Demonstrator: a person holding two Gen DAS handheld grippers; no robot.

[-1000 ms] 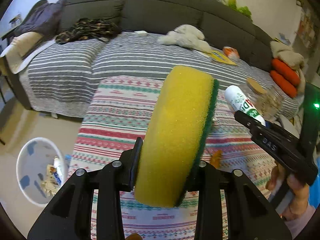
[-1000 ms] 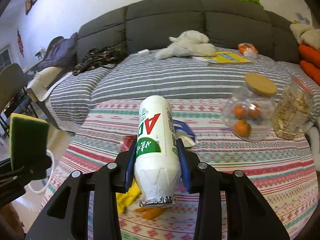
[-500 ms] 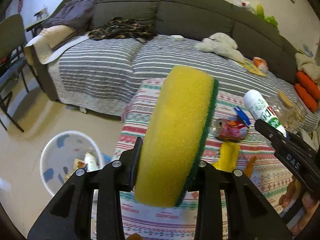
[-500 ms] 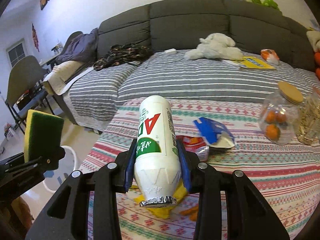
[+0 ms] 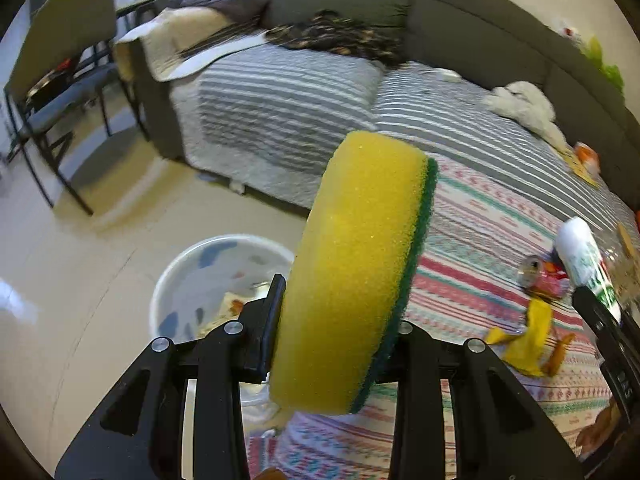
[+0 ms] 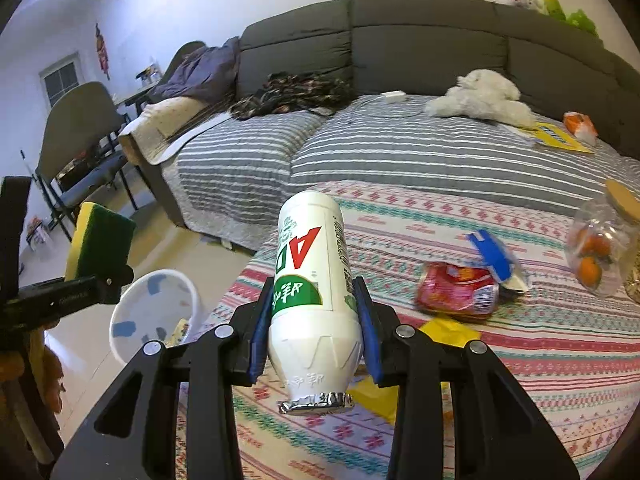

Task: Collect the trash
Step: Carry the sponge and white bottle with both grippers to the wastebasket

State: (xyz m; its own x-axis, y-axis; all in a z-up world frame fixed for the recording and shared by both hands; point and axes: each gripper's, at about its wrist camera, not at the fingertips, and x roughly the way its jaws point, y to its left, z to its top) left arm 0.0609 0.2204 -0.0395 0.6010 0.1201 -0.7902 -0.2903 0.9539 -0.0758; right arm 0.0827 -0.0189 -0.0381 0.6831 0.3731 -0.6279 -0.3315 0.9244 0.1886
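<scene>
My left gripper [image 5: 336, 320] is shut on a yellow sponge with a green scouring side [image 5: 356, 268], held in the air above the table's left edge. The sponge [image 6: 100, 240] also shows at the left of the right wrist view. My right gripper [image 6: 314, 320] is shut on a white drink bottle with a green and red label [image 6: 312, 296], foil cap toward the camera. A white trash bin [image 5: 208, 284] with some litter stands on the floor left of the table; it also shows in the right wrist view [image 6: 156, 312].
On the patterned tablecloth [image 6: 520, 380] lie a crushed red can [image 6: 460, 292], a blue wrapper [image 6: 496, 256] and yellow scraps [image 6: 448, 328]. A jar of oranges [image 6: 600, 248] stands right. A striped sofa bed [image 6: 380, 152] is behind, a chair [image 5: 60, 92] left.
Both grippers have swung left toward the floor side of the table. The trash bin has come closer to the middle of both views. Both grips are unchanged.
</scene>
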